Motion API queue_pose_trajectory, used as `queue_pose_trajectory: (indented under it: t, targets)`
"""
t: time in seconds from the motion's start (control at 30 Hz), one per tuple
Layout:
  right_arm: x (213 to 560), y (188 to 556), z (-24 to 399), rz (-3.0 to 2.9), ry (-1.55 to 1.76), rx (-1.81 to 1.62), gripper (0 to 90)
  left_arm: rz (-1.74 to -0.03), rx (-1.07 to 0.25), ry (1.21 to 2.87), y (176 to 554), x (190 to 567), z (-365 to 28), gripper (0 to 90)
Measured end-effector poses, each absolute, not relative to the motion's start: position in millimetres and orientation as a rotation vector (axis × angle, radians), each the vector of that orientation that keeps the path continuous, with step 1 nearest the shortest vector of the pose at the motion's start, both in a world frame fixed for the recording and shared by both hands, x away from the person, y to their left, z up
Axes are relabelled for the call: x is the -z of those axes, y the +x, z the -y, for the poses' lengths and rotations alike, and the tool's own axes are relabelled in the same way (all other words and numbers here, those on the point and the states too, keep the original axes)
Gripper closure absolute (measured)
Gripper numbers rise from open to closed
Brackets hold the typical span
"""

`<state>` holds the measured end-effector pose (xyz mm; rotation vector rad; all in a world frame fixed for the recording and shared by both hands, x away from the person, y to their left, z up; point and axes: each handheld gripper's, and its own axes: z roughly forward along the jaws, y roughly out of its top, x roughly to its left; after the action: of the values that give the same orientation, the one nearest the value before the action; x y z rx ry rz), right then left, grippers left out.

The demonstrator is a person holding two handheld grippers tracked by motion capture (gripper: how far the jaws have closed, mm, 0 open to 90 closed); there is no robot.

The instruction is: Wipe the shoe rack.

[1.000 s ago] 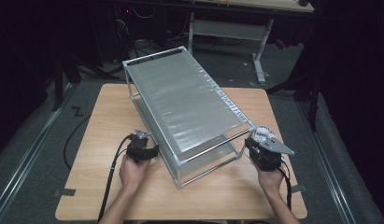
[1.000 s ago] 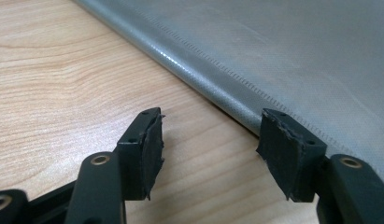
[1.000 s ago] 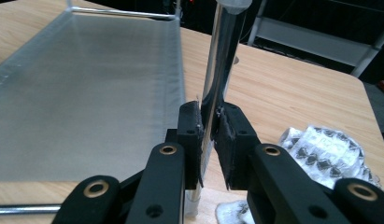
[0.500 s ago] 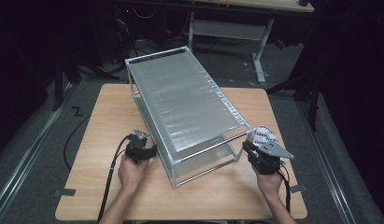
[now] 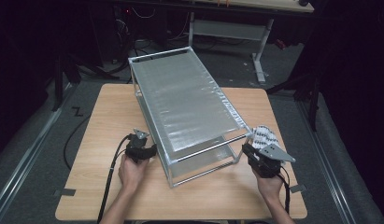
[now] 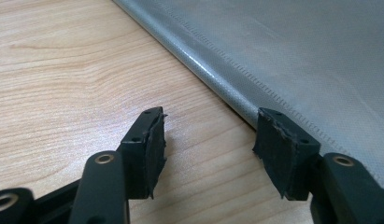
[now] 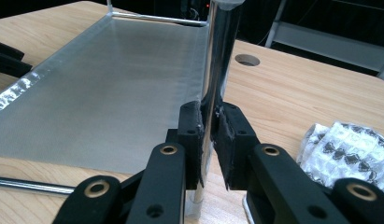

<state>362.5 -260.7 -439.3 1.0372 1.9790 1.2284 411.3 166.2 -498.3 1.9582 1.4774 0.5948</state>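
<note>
Clamping the silver metal-framed fabric rack's upright post, the right gripper holds at lower centre. Left gripper gapes empty beside its rail. Next, it likely needs to bite that rail.

Both forearms come in over the near edge of the table. The black two-jaw left gripper rests low near the near-left corner, jaws apart with nothing between them. The black right gripper, near the near-right corner, stands clamped on an upright post.
</note>
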Motion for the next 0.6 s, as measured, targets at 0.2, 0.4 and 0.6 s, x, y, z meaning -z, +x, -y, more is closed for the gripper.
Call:
queue_pose_trajectory:
  t: [0.2, 0.4, 0.6]
  targets:
    - [440, 364, 260, -1.976, 1.047, -1.265, 68.8, -1.466, -0.585, 1.959, 405, 499, -166, 34.0]
    - [438, 367, 259, -1.992, 1.047, -1.25, 76.9, -1.42, -0.555, 1.988, 390, 498, -161, 33.6]
    - [438, 368, 258, -2.002, 1.044, -1.243, 80.5, -1.413, -0.535, 1.981, 389, 498, -162, 35.8]
